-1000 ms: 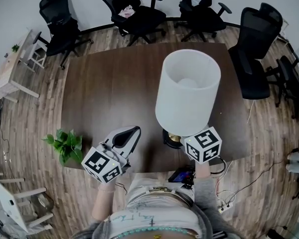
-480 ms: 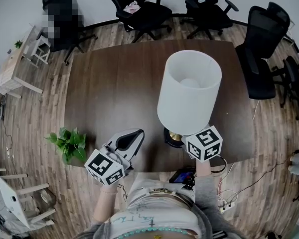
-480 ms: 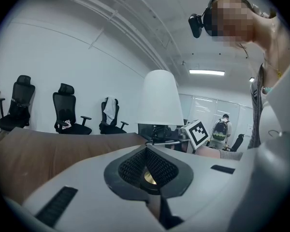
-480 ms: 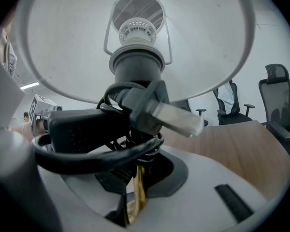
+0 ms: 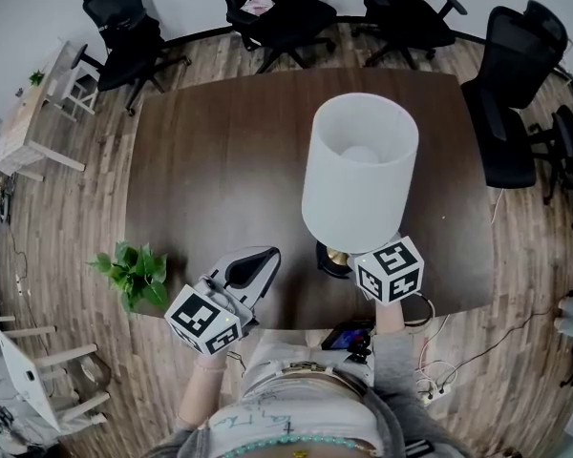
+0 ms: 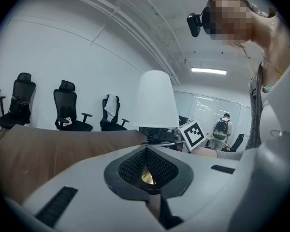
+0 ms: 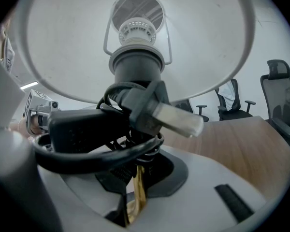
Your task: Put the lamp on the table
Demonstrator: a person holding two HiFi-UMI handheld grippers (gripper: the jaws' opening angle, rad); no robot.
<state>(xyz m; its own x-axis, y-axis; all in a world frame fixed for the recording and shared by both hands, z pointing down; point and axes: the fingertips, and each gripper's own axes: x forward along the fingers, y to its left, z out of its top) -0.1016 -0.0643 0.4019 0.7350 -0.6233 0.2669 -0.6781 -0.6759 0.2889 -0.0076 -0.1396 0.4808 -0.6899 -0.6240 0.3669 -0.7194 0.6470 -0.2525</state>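
The person stands at the near edge of a dark brown table (image 5: 220,160) with 1 gripper in each hand. The right gripper (image 5: 347,257) pinches the lamp (image 5: 358,175) low on its thin brass stem (image 7: 137,190); in the right gripper view the 2 jaws press on that stem from either side. The lamp stands upright over the table's near right part, its white drum shade (image 5: 361,151) above the gripper and its dark round base (image 5: 325,260) just inside the front edge. Whether the base rests on the tabletop or hangs just above it cannot be told. A black cord (image 7: 87,151) is coiled around the stem right over the jaws, and its plug (image 7: 176,117), under a clear cover, sticks out to the right. Above that, the grey bulb socket (image 7: 135,57) sits inside the shade.

The left gripper (image 5: 259,260) hovers over the table's front edge, left of the lamp and apart from it. Its jaws are pressed together with nothing between them.

Black office chairs (image 5: 277,17) stand around the far and right sides of the table. A small green plant (image 5: 132,275) sits on the wooden floor by the table's near left corner.
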